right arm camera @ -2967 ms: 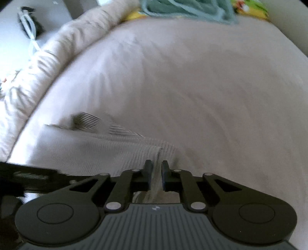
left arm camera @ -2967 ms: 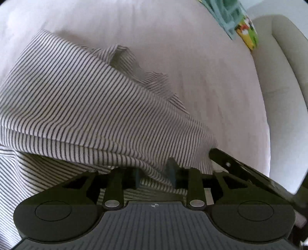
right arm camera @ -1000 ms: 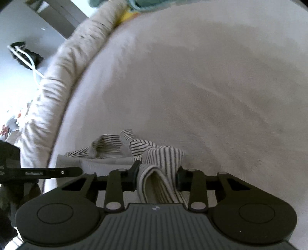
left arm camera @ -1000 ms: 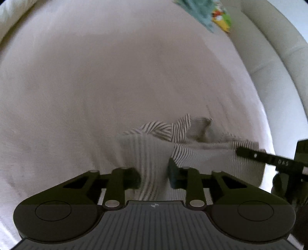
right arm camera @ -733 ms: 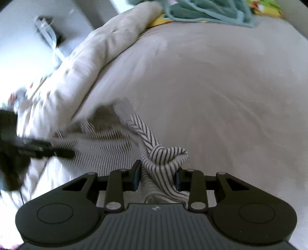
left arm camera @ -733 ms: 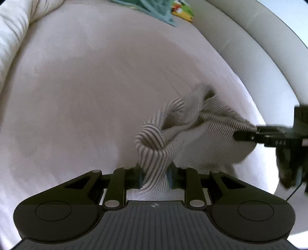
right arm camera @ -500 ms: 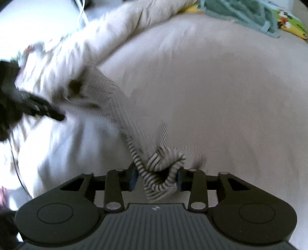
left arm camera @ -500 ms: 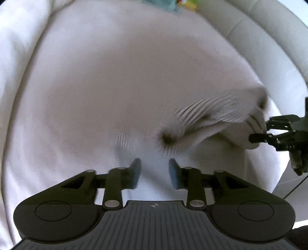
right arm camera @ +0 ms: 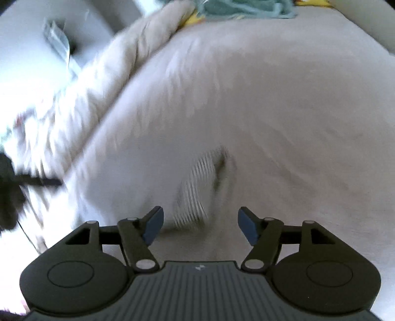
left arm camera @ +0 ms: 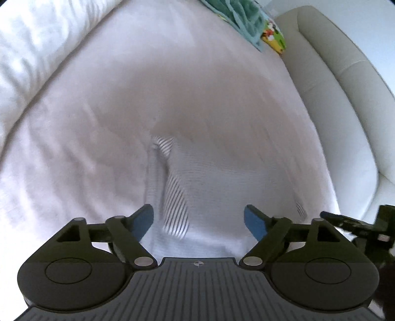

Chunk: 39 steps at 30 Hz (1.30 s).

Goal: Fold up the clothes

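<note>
The striped garment (left arm camera: 217, 187) lies spread on the pale bed sheet (left arm camera: 123, 103), mostly washed out by light, with dark stripes showing at a fold near its left side. My left gripper (left arm camera: 199, 219) is open and empty just above its near edge. In the right wrist view the garment (right arm camera: 195, 197) is a blurred striped patch on the sheet (right arm camera: 284, 111), and my right gripper (right arm camera: 200, 222) is open and empty over it. The right gripper also shows at the right edge of the left wrist view (left arm camera: 355, 227).
A rumpled white duvet (left arm camera: 29, 49) runs along the bed's left side (right arm camera: 81, 98). A teal cloth (left arm camera: 239, 17) and a colourful item (left arm camera: 274, 37) lie at the far end. A cream padded headboard or sofa (left arm camera: 345, 81) borders the right.
Both grippers held the striped garment bunched and lifted it. Both have since opened and let go, and it now lies spread on the sheet.
</note>
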Tool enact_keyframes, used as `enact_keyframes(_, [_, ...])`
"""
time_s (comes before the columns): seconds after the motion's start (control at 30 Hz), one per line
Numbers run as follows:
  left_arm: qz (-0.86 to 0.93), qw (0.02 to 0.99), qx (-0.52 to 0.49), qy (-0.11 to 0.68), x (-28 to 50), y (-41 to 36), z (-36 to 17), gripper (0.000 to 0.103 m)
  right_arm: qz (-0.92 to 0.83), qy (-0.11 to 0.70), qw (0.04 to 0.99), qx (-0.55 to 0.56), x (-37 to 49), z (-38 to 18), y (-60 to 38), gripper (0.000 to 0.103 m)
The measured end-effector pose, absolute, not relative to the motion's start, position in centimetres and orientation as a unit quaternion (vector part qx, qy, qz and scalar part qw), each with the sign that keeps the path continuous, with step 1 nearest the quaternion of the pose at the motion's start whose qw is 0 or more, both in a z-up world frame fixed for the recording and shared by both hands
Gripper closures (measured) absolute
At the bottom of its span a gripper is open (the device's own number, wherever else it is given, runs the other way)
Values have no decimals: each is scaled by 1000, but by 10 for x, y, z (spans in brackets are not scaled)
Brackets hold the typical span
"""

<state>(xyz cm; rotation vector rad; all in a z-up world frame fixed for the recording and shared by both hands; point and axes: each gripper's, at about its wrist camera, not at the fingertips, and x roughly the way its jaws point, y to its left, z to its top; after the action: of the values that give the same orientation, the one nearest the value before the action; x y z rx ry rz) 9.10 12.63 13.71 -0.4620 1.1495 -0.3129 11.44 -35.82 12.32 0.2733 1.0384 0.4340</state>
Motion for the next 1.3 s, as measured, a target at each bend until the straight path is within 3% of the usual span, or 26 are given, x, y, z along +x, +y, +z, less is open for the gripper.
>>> enact_keyframes(0.13, [-110,807,-147,562,115,86,107,17,177,478,841,184,146,92,-333,35])
enact_keyframes(0.37, [-151,816,-192,524,106,76,103,21,160,519,818,190,150,40,-296,31])
enact_keyframes(0.5, [-186,817,-247,486,97,95,120,22,201,510,820,168,136,58,-286,31])
enact_keyframes(0.63, [-144,829,-203,501,106,104,123,20,196,512,822,155,139,64,-288,31])
enact_keyframes(0.83, [-185,775,-250,551,150,113,98,17,164,495,821,232,171,71,-320,32])
enact_keyframes(1.0, [-203,754,-254,570,193,105,81,16,145,566,759,287,214,32,-302,32])
enact_keyframes(1.17, [-213,785,-270,515,223,120,111,18,177,481,799,314,219,66,-299,32])
enact_keyframes(1.3, [-202,798,-241,514,236,124,109,18,170,499,808,263,227,56,-296,31])
